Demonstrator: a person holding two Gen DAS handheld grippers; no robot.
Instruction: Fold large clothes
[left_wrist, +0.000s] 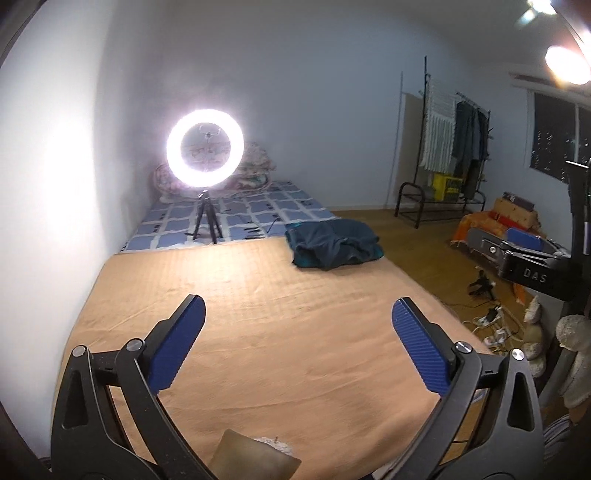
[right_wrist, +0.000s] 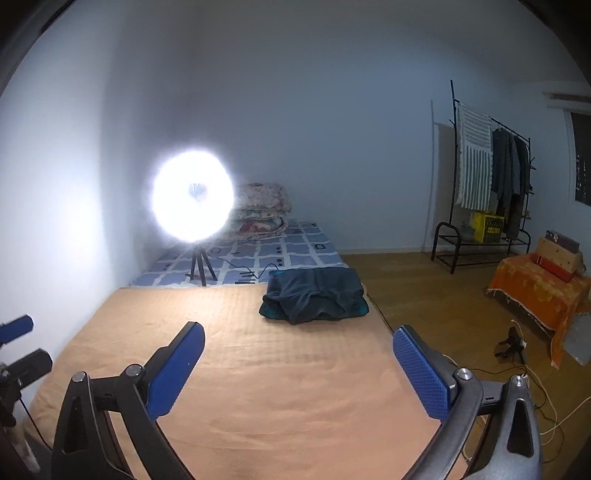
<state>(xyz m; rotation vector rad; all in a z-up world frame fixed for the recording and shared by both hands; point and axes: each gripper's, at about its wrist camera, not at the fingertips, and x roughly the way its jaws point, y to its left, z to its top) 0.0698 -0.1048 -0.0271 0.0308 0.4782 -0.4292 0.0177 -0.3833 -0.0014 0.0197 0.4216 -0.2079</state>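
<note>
Both my grippers, left (left_wrist: 298, 308) and right (right_wrist: 298, 334), gape wide, empty. Dark teal folded garment (right_wrist: 316, 295) sits far on peach blanket (right_wrist: 258, 369), at its edge. Risk: pinching blanket too, or unravelling folds.

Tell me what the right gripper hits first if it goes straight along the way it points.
Probably the bare orange blanket. The right gripper is open and empty, tilted down toward the blanket short of the dark folded garment. Depth is hard to judge through the fisheye.

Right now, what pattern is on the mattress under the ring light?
The mattress has a blue-and-white check; clearest in the right wrist view.
</note>
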